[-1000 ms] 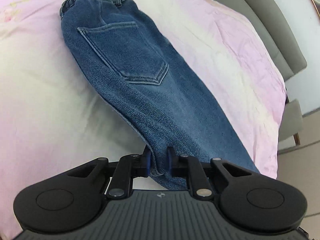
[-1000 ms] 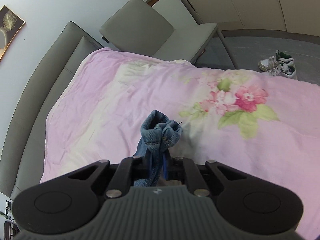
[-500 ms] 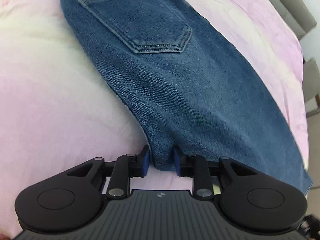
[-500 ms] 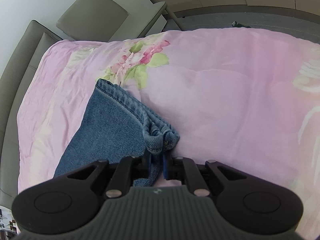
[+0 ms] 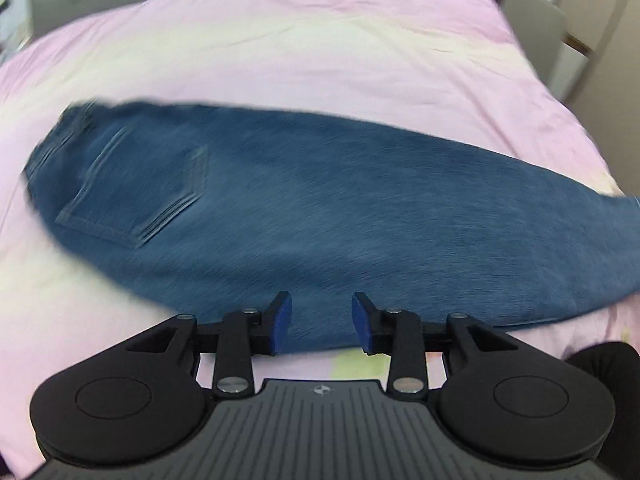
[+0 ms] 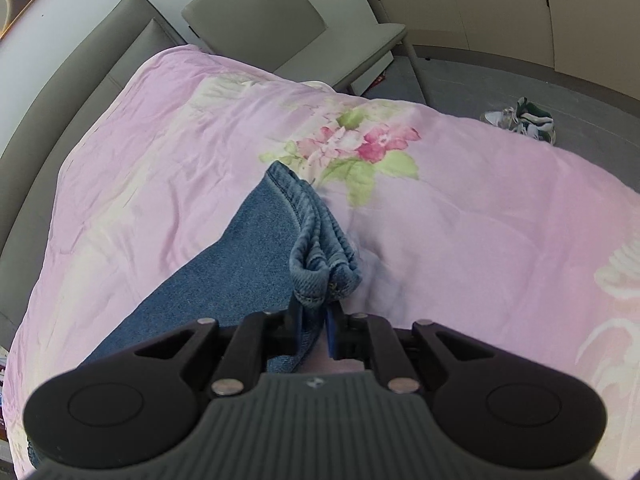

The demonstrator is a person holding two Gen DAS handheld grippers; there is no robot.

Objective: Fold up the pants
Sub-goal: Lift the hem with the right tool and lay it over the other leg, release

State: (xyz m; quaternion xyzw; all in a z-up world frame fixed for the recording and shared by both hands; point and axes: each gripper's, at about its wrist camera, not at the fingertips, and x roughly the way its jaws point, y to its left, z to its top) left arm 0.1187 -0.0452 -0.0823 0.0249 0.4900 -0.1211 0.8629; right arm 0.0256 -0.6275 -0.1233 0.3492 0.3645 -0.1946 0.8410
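A pink flowered bedspread (image 6: pixel 168 152) carries the pants (image 5: pixel 320 208), lying across its middle. The left gripper (image 5: pixel 321 328) has just spread apart, gripping nothing; the right gripper (image 6: pixel 316 326) pinches the hems. A grey chair (image 6: pixel 280 24) stands beyond the far edge.

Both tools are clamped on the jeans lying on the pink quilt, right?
Not quite. Only the right tool is clamped on the jeans, at the hem. The left wrist view shows the left tool open, its jaws having just been opening, the denim unpinched on the quilt.
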